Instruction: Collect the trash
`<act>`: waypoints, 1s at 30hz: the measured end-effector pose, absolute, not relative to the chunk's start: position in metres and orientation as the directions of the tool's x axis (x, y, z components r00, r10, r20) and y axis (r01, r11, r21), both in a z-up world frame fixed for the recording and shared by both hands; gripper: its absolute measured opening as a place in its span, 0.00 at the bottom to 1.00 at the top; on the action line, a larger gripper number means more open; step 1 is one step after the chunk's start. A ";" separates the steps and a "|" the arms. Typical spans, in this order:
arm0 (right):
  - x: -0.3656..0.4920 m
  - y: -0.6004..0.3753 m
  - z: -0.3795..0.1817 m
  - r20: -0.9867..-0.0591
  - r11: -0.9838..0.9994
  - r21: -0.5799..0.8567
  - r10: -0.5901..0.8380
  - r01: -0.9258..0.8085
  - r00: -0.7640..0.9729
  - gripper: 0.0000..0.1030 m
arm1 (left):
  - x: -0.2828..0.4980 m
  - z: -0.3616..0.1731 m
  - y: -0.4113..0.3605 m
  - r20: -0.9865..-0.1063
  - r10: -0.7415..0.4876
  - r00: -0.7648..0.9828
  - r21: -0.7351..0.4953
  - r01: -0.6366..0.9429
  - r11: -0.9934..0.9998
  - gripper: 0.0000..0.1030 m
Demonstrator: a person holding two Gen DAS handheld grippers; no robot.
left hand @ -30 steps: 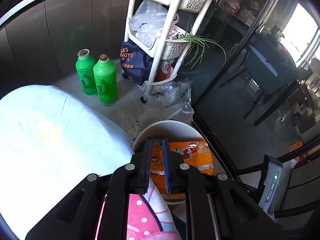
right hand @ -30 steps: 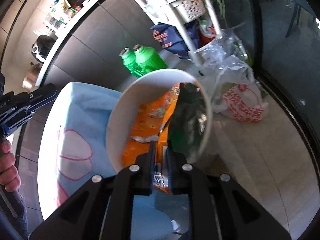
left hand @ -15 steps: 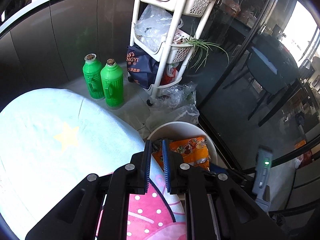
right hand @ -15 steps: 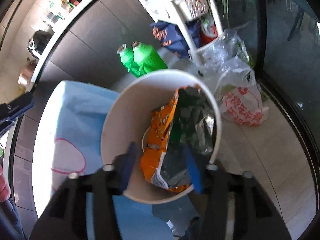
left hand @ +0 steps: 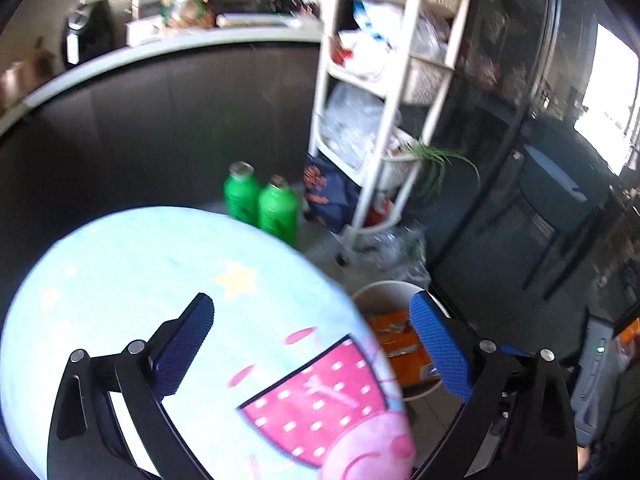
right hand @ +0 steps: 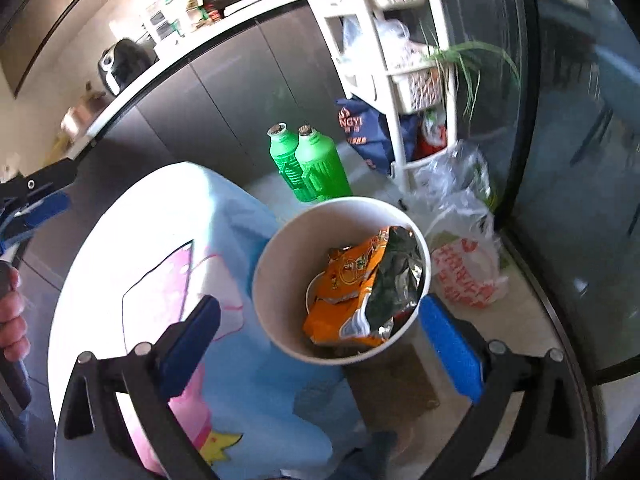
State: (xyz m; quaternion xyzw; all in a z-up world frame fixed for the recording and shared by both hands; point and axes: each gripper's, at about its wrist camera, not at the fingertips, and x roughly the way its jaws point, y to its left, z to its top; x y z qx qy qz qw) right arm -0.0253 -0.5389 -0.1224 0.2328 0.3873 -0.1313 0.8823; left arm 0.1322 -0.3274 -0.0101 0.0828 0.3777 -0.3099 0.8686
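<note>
**Both grippers spreading wide above the bin, wrappers lying inside**

We are holding the right gripper above the white round bin, and its jaws are opening, the blue pads standing far apart on either side of the bin's near rim with nothing pressed between them. Inside the bin an orange snack wrapper is lying against the far wall, and a dark foil wrapper is resting on top of it toward the right. The bin is standing on the floor just beside a round table under a pale blue cartoon cloth.

We are carrying the left gripper over that same cloth, and its jaws are opening too, with no object caught between the pads. Beyond its right finger we are seeing the bin's rim and a patch of the orange wrapper past the table edge. This view is blurring, so finer detail in the bin is escaping us.

In the right wrist view, the left gripper's blue finger is showing at the far left edge, with a hand wrapping a handle beneath it.

Behind the bin two green bottles are standing side by side on the floor, touching. To their right a white tiered rack is holding bags, and a printed plastic bag is lying on the floor just right of the bin.
</note>
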 end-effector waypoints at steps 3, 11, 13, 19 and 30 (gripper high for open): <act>-0.033 -0.513 -0.099 -0.750 0.871 0.272 -0.075 0.410 0.657 0.97 | 0.117 -0.002 -0.303 -0.698 -0.446 0.560 -0.052 0.582 0.812 0.92; -0.050 -0.437 -0.048 -0.783 0.901 0.143 -0.150 0.410 0.604 0.97 | 0.071 0.009 -0.215 -0.691 -0.335 0.640 -0.024 0.443 0.896 0.92; -0.055 -0.421 -0.040 -0.786 0.903 0.117 -0.171 0.414 0.594 0.97 | 0.058 0.009 -0.198 -0.688 -0.294 0.664 0.010 0.413 0.911 0.92; -0.075 -0.389 -0.017 -0.782 0.890 0.042 -0.254 0.454 0.569 0.97 | 0.034 0.004 -0.156 -0.714 -0.224 0.663 0.024 0.343 0.939 0.92; -0.085 -0.346 0.013 -0.753 0.906 -0.008 -0.285 0.424 0.593 0.97 | 0.012 0.015 -0.130 -0.713 -0.204 0.670 0.032 0.322 0.946 0.92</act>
